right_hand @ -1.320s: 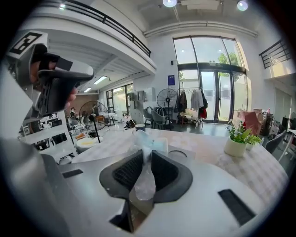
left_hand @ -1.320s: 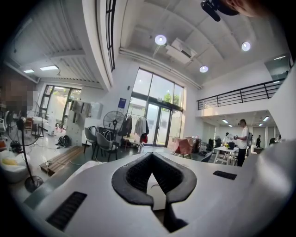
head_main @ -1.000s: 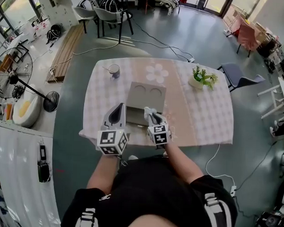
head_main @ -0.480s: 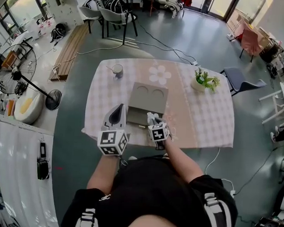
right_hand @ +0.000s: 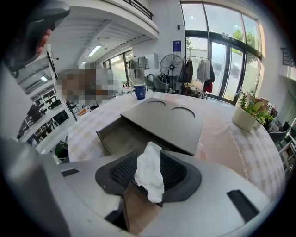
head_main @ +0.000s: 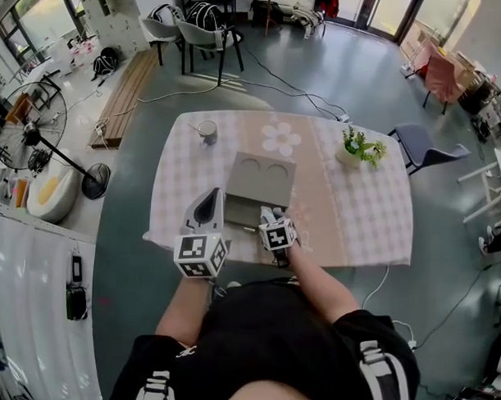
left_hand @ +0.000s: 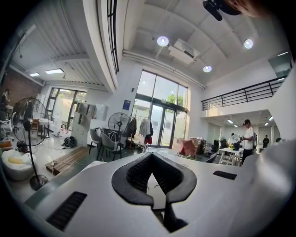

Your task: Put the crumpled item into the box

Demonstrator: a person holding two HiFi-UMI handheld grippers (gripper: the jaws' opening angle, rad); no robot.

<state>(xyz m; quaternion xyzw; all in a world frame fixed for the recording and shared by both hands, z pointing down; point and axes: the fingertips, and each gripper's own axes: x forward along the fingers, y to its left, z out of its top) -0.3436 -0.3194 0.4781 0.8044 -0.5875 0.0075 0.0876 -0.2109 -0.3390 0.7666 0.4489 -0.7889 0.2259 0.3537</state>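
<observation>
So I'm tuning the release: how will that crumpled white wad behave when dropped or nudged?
The crumpled wad looks like thin tissue, so probably very light and soft. The right tool has its jaws opening around it, so it may cling rather than drop. Its irregular folds suggest it won't roll.

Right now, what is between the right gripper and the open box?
Only the crumpled white tissue, standing between the jaws of the right gripper, which are opening. The open box lies just beyond, with nothing else in the way. The right gripper view shows this.
</observation>
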